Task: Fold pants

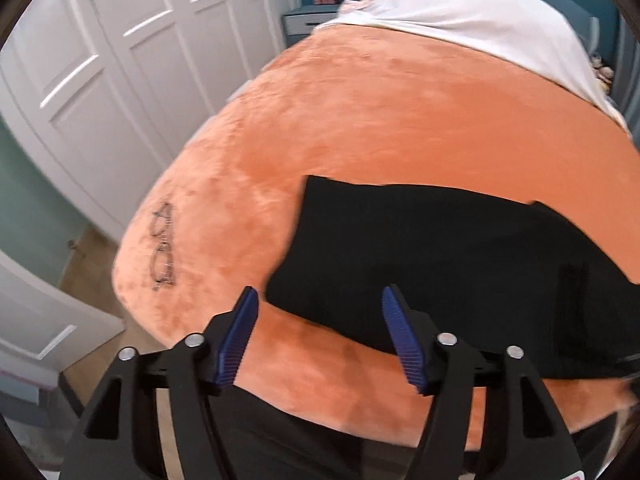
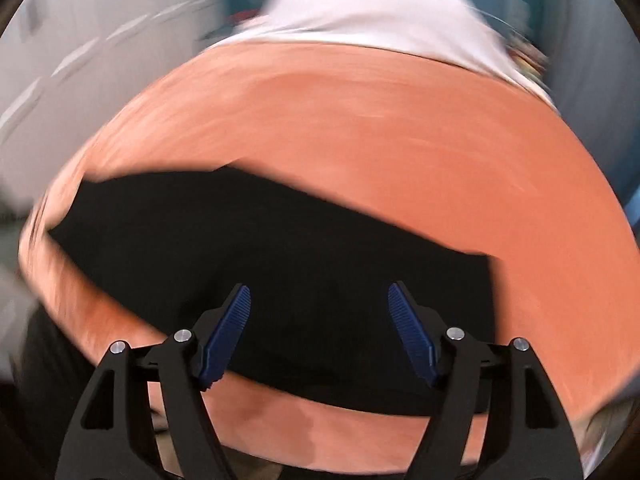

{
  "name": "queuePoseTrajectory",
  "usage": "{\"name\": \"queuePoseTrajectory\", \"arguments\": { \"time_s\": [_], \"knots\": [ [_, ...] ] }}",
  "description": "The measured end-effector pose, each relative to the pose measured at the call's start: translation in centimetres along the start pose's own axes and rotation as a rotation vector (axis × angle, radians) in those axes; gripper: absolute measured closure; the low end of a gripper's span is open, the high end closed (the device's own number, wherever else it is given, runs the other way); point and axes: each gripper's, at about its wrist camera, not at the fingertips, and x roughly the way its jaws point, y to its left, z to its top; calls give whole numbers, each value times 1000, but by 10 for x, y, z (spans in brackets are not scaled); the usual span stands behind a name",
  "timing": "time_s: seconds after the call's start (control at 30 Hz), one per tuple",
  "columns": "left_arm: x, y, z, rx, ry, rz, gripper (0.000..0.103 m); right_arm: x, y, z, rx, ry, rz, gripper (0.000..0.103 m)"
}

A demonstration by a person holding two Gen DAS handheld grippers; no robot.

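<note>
Both my left gripper (image 1: 318, 294) and right gripper (image 2: 319, 292) hover with fingers spread, holding nothing, above black pants (image 2: 260, 264) lying folded near the orange bed's (image 1: 380, 128) near edge.

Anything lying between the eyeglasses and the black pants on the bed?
No. In the left wrist view, only bare orange blanket separates the eyeglasses from the pants.

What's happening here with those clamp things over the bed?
A person is holding two grippers above black pants that lie flat on an orange blanket. The left gripper and the right gripper are both open and hold nothing. Eyeglasses lie on the blanket beside the pants.
</note>
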Motion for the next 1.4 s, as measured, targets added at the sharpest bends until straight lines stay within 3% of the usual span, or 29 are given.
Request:
{"name": "queuePoseTrajectory", "arguments": {
  "time_s": [0.13,0.17,0.2,0.3,0.37,0.5,0.6,0.67,0.77,0.8,0.87,0.93,1.0,1.07,1.17,1.2,1.27,1.33,1.4],
  "knots": [
    [-10,-29,-7,69,-4,7,38,41,53,-3,-145,35,-32,35],
    [-11,-34,-9,95,-11,10,38,51,54,-1,-133,53,-26,43],
    [-14,-39,-10,103,-18,9,38,62,50,1,-92,81,6,61],
    [-13,-42,-12,100,-5,-22,37,72,29,-1,42,123,96,81],
    [-13,-42,-14,88,3,-42,37,65,11,3,154,128,170,89],
    [-13,-41,-16,86,6,-43,37,17,-34,19,415,-9,276,90],
    [-11,-42,-16,85,11,-45,37,2,-32,34,396,-64,279,91],
    [-9,-44,-16,90,24,-46,37,23,-12,38,315,-15,274,90],
    [-10,-46,-19,104,27,-37,37,92,26,22,190,204,262,83],
    [-12,-45,-20,110,25,-37,37,88,31,17,168,154,235,80],
    [-15,-42,-22,114,14,-38,30,68,25,20,200,108,282,64],
    [-16,-40,-24,117,4,-33,29,35,-7,20,319,4,358,67],
    [-13,-42,-24,119,5,-27,29,12,-47,19,395,-51,284,70],
    [-11,-46,-22,121,12,-30,29,-1,-92,12,453,-78,168,81],
    [-12,-53,-19,114,16,-44,29,10,-173,-10,584,-26,21,88],
    [-13,-56,-18,109,19,-51,29,20,-187,-18,593,9,-4,88],
    [-11,-60,-17,98,38,-62,27,67,-213,-47,586,173,-45,93],
    [-7,-62,-17,87,71,-75,27,72,-215,-52,611,143,-9,95],
    [-4,-61,-18,80,83,-62,27,50,-213,-45,612,78,-17,91]
  ]
}}
